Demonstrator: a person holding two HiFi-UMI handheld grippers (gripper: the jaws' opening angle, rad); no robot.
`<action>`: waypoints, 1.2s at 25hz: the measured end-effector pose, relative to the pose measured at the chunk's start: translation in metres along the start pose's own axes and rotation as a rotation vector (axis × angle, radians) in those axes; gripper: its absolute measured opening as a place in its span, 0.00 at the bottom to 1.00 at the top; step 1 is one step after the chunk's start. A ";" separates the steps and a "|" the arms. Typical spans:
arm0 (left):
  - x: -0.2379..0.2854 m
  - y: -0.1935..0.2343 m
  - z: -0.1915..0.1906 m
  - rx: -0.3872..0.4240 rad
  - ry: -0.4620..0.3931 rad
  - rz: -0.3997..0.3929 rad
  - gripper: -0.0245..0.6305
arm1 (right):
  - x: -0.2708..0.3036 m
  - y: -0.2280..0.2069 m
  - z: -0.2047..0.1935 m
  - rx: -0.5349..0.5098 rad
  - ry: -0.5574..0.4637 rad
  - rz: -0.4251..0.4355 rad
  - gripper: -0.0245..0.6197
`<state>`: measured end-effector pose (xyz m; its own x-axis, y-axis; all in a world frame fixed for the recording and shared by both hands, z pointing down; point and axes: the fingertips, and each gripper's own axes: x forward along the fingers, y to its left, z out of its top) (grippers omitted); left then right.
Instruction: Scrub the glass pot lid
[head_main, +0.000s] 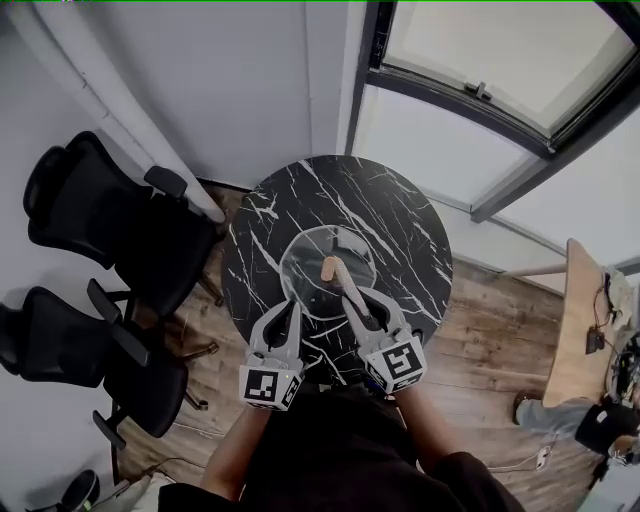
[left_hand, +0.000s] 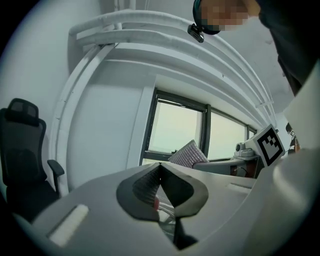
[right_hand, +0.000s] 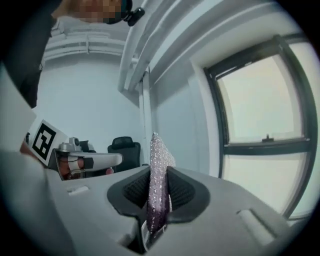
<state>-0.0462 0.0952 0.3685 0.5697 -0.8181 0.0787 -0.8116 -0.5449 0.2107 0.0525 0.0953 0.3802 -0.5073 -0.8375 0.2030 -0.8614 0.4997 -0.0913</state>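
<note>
The round glass pot lid (head_main: 303, 258) lies flat in the middle of a black marble table (head_main: 300, 195). My right gripper (head_main: 354, 302) is shut on a scrub sponge (head_main: 334, 272), whose tan end reaches over the lid's centre. In the right gripper view the sparkly sponge (right_hand: 157, 165) stands upright between the jaws of that gripper (right_hand: 158, 192). My left gripper (head_main: 291, 310) hovers by the lid's near rim, shut, with nothing seen between its fingers. The left gripper view points up at the window: the jaws of the left gripper (left_hand: 160, 172) are together, and the sponge (left_hand: 189, 153) shows beyond.
Two black office chairs (head_main: 95, 205) (head_main: 70, 345) stand left of the table, close to its edge. A window (head_main: 500, 60) runs along the far right wall. A wooden side table (head_main: 583, 310) stands at the right. The floor is wood planks.
</note>
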 end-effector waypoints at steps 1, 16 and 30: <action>-0.002 -0.005 0.011 0.008 -0.018 -0.002 0.04 | -0.008 -0.002 0.012 -0.013 -0.033 -0.030 0.15; -0.027 -0.043 0.030 0.045 -0.061 -0.014 0.04 | -0.079 0.003 0.025 -0.006 -0.124 -0.184 0.15; -0.029 -0.055 0.028 0.053 -0.056 -0.042 0.04 | -0.089 0.009 0.025 -0.007 -0.137 -0.194 0.15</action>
<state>-0.0222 0.1440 0.3274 0.5962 -0.8027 0.0159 -0.7939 -0.5865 0.1603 0.0895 0.1687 0.3367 -0.3310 -0.9400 0.0822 -0.9433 0.3272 -0.0561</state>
